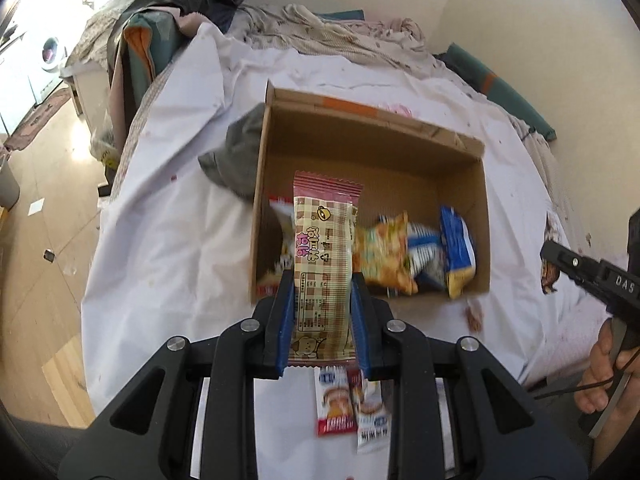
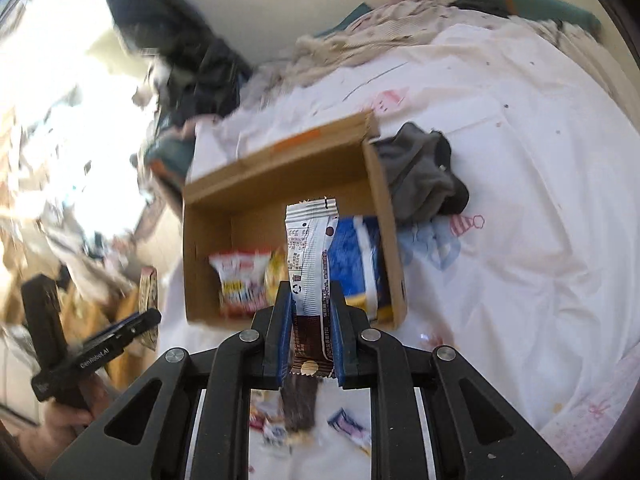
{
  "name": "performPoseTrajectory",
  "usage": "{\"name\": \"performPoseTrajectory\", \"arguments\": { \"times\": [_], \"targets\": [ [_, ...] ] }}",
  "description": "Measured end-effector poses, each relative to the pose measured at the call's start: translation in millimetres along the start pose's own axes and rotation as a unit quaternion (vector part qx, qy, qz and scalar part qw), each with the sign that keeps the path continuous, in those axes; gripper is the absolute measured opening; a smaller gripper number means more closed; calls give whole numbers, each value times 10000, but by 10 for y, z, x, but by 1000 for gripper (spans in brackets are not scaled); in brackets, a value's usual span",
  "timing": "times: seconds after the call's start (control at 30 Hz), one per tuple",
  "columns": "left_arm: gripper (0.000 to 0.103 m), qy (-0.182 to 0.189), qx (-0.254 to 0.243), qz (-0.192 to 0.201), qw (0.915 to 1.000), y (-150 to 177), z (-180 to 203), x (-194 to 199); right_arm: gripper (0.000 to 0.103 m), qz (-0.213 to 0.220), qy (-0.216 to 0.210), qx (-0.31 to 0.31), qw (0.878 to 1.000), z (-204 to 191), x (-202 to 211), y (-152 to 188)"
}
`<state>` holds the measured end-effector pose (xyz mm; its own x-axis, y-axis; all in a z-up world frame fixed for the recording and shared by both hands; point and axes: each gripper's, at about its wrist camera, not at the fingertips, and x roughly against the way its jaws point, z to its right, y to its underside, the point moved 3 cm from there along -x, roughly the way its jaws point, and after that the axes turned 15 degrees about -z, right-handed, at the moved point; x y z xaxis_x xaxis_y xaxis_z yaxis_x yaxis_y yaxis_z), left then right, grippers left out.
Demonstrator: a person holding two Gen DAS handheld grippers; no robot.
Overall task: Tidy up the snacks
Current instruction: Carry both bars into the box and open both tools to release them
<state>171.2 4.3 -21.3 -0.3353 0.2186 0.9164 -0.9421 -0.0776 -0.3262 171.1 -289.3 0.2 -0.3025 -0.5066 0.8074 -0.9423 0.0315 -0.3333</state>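
Above the box — gripped snack packets

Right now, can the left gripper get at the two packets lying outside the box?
Probably not: the left gripper is already shut on a checkered snack bar. The packets lie uncovered on the sheet.

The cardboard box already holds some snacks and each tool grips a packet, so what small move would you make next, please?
Probably carry the left tool forward over the cardboard box and release its checked packet: it is shut on the packet just short of the box, whose far half is bare.
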Motion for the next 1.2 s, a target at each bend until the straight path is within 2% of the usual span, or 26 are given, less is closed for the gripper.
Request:
{"name": "performPoseTrajectory", "arguments": {
  "times": [0.2,0.33,0.47,0.53,0.6,0.9,1.2],
  "targets": [
    [22,-44,-106,6,9999,-343,102,-90,18,-134,-217,26,9997,-94,-261,-196],
    [22,-203,-429,126,9988,-488,216,-214,18,-221,-294,120,9992,-230,-549,-316],
    [22,-190,-570,307,9977,-473,184,-380,18,-238,-244,265,9991,-301,-781,-287],
    [22,-354,-481,217,9980,-451,124,-484,18,-268,-143,330,9990,-327,-850,-272],
    [22,-279,-410,69,9987,-464,80,-558,18,-320,-53,402,9987,-331,-897,-271],
    [22,-289,-495,114,9983,-521,158,-603,18,-471,-64,199,9987,-202,-1043,-309],
    [23,-251,-590,-16,9979,-514,246,-683,19,-689,-87,187,9974,-188,-1133,-286]
  ]
}}
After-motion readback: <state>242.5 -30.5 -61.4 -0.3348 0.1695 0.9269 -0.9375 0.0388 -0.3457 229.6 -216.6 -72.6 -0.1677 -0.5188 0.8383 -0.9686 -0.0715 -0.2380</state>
